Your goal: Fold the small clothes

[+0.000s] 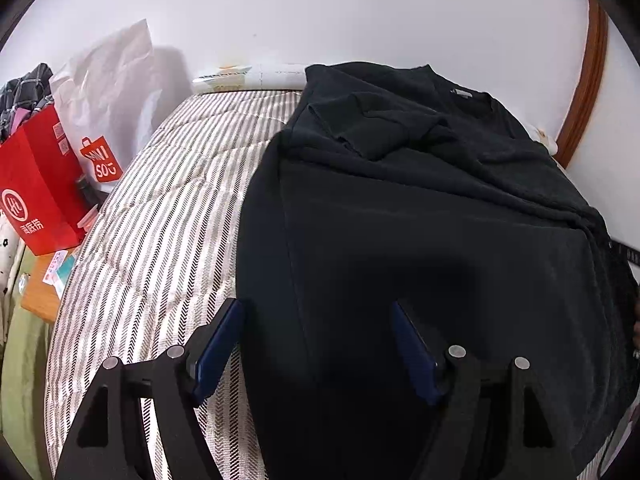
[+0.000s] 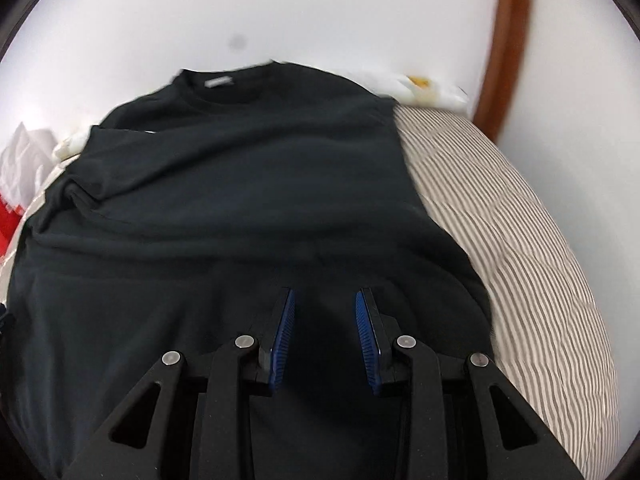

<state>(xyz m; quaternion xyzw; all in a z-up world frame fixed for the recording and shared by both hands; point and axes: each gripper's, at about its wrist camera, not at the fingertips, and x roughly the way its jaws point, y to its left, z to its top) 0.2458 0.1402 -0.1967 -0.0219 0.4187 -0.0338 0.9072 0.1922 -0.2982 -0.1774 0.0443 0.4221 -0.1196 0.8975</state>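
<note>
Jaws apart, tilted over black T-shirt point(image 2: 248, 208)

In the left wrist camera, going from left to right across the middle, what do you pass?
Red paper bag → white shopping bag → striped mattress → black T-shirt → brown wooden trim on the wall.

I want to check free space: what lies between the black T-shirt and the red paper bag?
Left wrist view: only bare striped mattress between black T-shirt and red paper bag.
</note>
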